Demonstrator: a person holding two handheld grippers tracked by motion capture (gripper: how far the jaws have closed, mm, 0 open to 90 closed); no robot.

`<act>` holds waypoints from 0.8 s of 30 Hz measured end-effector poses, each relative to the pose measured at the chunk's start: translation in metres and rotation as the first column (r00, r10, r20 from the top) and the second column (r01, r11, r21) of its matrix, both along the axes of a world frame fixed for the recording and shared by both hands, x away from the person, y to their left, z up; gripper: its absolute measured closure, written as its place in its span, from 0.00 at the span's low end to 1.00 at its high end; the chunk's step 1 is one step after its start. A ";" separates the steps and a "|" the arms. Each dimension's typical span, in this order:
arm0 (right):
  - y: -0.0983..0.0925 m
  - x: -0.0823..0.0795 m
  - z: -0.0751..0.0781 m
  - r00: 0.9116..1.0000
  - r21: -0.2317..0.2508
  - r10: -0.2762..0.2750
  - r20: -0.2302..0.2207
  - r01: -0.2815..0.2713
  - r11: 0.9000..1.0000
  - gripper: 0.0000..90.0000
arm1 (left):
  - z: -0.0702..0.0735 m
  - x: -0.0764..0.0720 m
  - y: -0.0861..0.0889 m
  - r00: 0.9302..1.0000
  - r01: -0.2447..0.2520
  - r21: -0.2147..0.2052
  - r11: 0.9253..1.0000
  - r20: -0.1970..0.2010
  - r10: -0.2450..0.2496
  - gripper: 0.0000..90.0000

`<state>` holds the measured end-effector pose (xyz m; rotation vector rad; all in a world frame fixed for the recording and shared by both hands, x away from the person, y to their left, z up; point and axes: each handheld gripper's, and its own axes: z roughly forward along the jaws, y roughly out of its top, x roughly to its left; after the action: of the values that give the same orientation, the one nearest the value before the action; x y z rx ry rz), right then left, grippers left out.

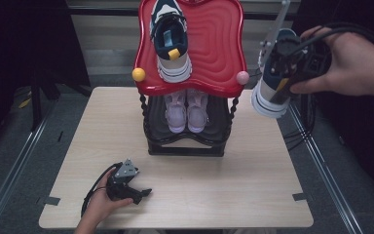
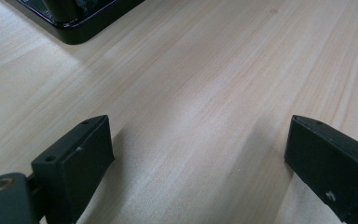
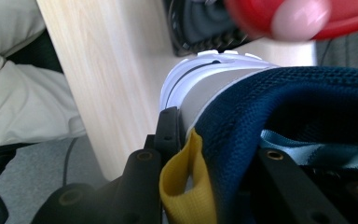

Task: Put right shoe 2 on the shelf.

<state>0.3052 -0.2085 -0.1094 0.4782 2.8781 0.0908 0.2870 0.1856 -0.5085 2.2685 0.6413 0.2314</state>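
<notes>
High view showed the right claw (image 1: 283,73) raised off the right edge of the worktop (image 1: 233,185), closed on the heel collar of a navy-and-white sneaker (image 1: 272,90) that hung in the air with its white sole toward the camera, just beside the pink knob (image 1: 242,77) of a red-topped shoe rack (image 1: 209,44). A matching sneaker (image 1: 170,41) lay on the left half of the red top shelf, a yellow knob (image 1: 138,74) sat at that shelf's left corner, and a pair of pink shoes (image 1: 187,111) stood on the lower black shelf. The left claw (image 1: 135,191) rested on the worktop near its front edge, well apart from the rack. Left gripper view showed that claw's jaws spread wide with bare wood between them and the rack's black base (image 2: 74,21) farther off. Right gripper view showed the jaws pinching the sneaker's navy collar (image 3: 270,107) beside its yellow pull tab (image 3: 186,186), with the worktop's edge below.
</notes>
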 end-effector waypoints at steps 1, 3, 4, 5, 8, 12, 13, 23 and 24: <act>0.004 0.002 0.006 1.000 0.000 0.009 0.008 -0.009 1.000 0.79 | 0.000 0.000 0.000 1.000 -0.007 -0.010 1.000 -0.002 0.007 0.08; 0.010 0.005 0.015 1.000 -0.004 0.014 0.023 -0.014 1.000 0.79 | 0.000 0.000 0.000 1.000 0.000 0.001 1.000 0.001 0.000 0.08; 0.014 0.006 0.020 0.999 -0.011 0.024 0.035 -0.024 1.000 0.79 | 0.000 0.000 0.000 1.000 -0.003 0.007 1.000 0.004 0.003 0.08; 0.018 0.008 0.024 0.998 -0.011 0.031 0.046 -0.031 0.999 0.79 | 0.000 0.000 0.000 1.000 -0.005 0.009 1.000 0.005 0.005 0.08; 0.028 0.012 0.035 0.997 -0.004 0.045 0.064 -0.045 0.999 0.79 | 0.000 0.000 0.000 1.000 -0.004 0.009 1.000 0.004 0.004 0.08; 0.042 0.019 0.042 0.993 -0.011 0.070 0.092 -0.069 0.998 0.79 | 0.000 0.000 0.000 1.000 -0.004 0.008 1.000 0.004 0.004 0.08; 0.046 0.022 0.042 0.992 -0.014 0.077 0.097 -0.076 0.997 0.79 | 0.000 0.000 -0.001 1.000 -0.007 0.006 1.000 0.004 0.007 0.08; 0.074 0.048 0.034 0.983 -0.061 0.138 0.123 -0.131 0.989 0.79 | 0.000 0.000 -0.001 1.000 -0.007 0.005 1.000 0.003 0.007 0.08; 0.075 0.050 0.033 0.981 -0.064 0.147 0.130 -0.139 0.988 0.79 | 0.000 0.000 -0.001 1.000 -0.007 0.005 1.000 0.003 0.007 0.08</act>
<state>0.3548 -0.1331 -0.0759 0.2443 2.7708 0.0649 0.2866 0.1851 -0.5084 2.2709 0.6474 0.2405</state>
